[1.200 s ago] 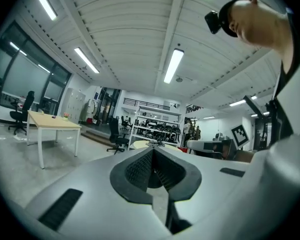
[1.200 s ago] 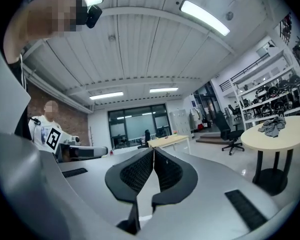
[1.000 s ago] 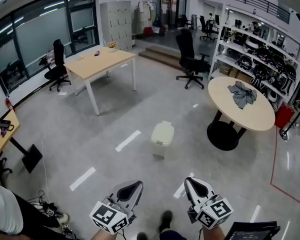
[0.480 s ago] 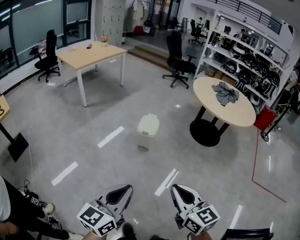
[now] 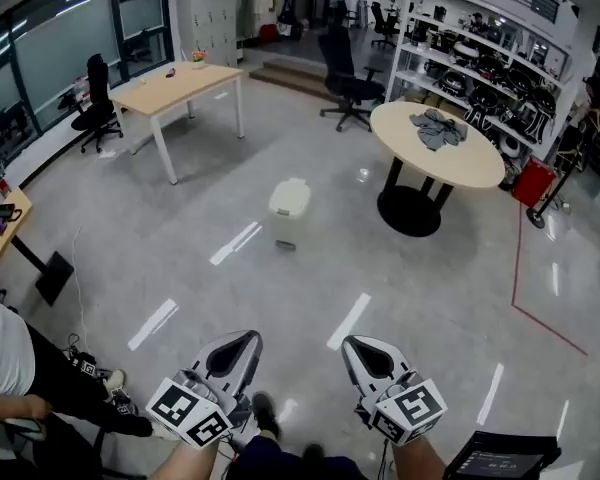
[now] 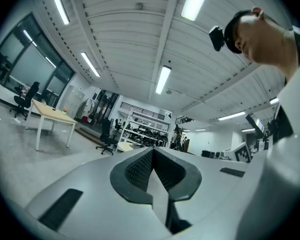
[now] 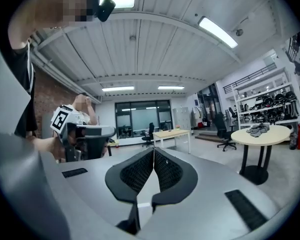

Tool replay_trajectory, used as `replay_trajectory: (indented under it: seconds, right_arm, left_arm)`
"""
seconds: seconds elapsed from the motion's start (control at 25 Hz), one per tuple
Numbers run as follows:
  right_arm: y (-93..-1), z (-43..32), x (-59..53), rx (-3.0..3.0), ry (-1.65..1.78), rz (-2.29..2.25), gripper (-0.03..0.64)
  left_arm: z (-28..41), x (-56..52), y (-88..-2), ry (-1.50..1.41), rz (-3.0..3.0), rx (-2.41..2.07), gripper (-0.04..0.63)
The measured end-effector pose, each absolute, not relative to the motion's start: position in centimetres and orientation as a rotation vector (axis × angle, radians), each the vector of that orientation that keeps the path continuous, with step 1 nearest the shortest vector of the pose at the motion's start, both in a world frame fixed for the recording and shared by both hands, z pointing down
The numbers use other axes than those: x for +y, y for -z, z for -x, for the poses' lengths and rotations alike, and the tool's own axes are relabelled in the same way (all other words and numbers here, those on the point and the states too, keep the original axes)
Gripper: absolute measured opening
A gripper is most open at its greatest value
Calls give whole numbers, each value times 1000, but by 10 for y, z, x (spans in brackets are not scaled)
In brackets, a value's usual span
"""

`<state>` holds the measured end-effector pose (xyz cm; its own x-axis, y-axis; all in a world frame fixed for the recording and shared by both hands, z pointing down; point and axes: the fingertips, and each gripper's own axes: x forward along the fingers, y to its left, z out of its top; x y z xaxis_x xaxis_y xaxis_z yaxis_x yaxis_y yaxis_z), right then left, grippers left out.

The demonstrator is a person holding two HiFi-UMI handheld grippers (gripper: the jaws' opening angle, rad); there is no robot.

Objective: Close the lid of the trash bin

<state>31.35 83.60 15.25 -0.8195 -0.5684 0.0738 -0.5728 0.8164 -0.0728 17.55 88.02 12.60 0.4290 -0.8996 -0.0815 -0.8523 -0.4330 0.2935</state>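
Observation:
The cream trash bin [image 5: 289, 209] stands on the grey floor, mid-room in the head view, with its lid down flat. Both grippers are held low at the bottom of that view, far from the bin. My left gripper [image 5: 247, 339] is shut with nothing between its jaws, and so is my right gripper [image 5: 353, 344]. In the left gripper view the left gripper [image 6: 152, 150] points up toward the ceiling and shelves. In the right gripper view the right gripper [image 7: 154, 150] faces the windows. The bin shows in neither gripper view.
A wooden table [image 5: 175, 86] stands at the back left. A round table [image 5: 435, 148] with a grey cloth [image 5: 438, 126] is at the back right, near an office chair [image 5: 345, 80] and shelves [image 5: 490, 68]. A person [image 5: 5, 353] sits at the left edge. White strips [image 5: 347, 320] mark the floor.
The bin has shifted up and shrunk in the head view as the view has drawn back from it. Both grippers stay shut and sit slightly higher in the frame.

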Motion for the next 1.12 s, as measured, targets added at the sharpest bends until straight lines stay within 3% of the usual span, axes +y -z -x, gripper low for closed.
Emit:
replay_trajectory:
  seconds: [0.24, 0.64, 1.12]
  right_arm:
    - [-161, -363, 886, -2967, -328, -972, 9]
    - [-120, -365, 955, -3009, -242, -1064, 9]
    - [-126, -291, 1063, -2958, -199, -1096, 9]
  left_arm:
    - [-216, 937, -129, 201, -2456, -1545, 2]
    - [-216, 1014, -111, 128, -2532, -1545, 2]
    - [-119, 1107, -135, 283, -2445, -1645, 2]
